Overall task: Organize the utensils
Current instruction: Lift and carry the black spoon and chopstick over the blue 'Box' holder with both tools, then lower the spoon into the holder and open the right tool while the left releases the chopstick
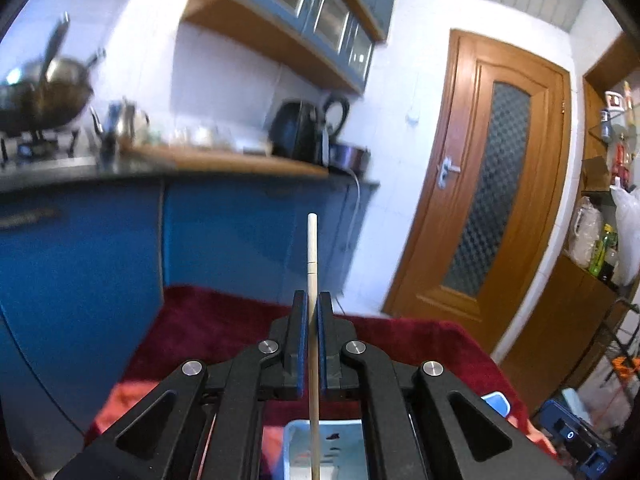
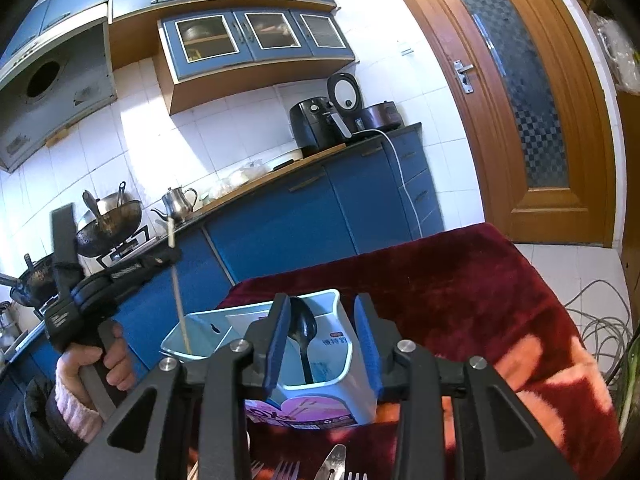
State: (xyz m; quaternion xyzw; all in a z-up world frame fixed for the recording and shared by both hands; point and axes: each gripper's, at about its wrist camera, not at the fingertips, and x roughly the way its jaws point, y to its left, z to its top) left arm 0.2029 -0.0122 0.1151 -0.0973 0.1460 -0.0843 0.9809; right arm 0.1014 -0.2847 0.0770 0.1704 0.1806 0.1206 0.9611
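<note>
My left gripper is shut on a pale wooden chopstick that stands upright between its blue pads. The right wrist view shows that gripper holding the chopstick with its lower end inside the left compartment of a white and light-blue utensil holder. The holder shows under the left gripper too. A black spoon stands in the holder's right compartment. My right gripper is open and empty, its pads either side of that compartment. Forks and a metal spoon lie on the cloth below.
The holder stands on a table under a dark red cloth. Behind are blue cabinets, a counter with an air fryer, a kettle and woks. A wooden door is at right, cables on the floor.
</note>
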